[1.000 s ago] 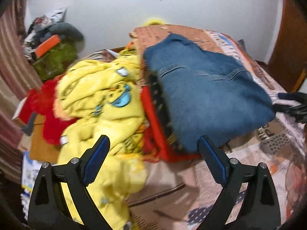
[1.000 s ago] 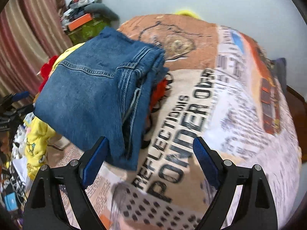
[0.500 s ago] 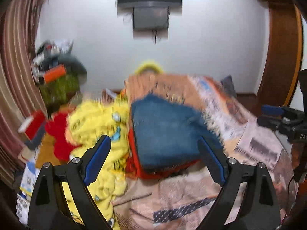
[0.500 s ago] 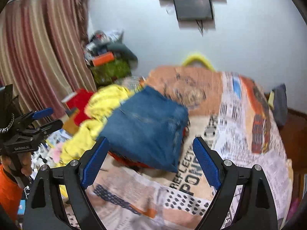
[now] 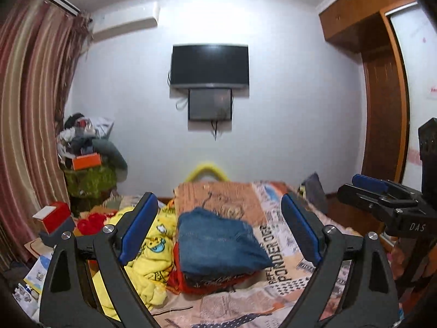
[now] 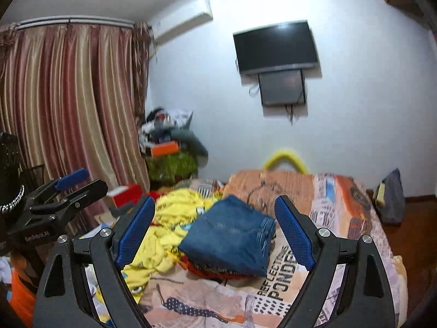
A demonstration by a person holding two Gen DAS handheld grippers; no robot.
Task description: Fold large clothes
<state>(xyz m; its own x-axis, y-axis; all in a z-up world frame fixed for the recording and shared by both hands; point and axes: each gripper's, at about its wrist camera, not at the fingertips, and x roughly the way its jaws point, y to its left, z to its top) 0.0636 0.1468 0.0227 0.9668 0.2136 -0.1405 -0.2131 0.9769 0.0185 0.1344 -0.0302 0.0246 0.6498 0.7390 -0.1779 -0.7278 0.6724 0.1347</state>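
So both claws are up off the bed (image 5: pixel 286 257), empty. Left gripper (image 5: pixel 218 229) jaws spread wide, nothing between them; right gripper (image 6: pixel 215 229) same, spread and holding nothing. Jeans (image 5: pixel 218 243) sit folded, one bundle, on top of a red garment (image 5: pixel 191 284), mid-bed. Their right edge lies beside the "PONDER" print, with bare bedspread to the right and toward me. Left edge butts against one yellow heap (image 5: pixel 153 251), which spills over the bed's left side. Beyond that: one red box (image 5: pixel 54 216), one curtain (image 6: pixel 68 109). One TV (image 5: pixel 209 65) on the far wall.
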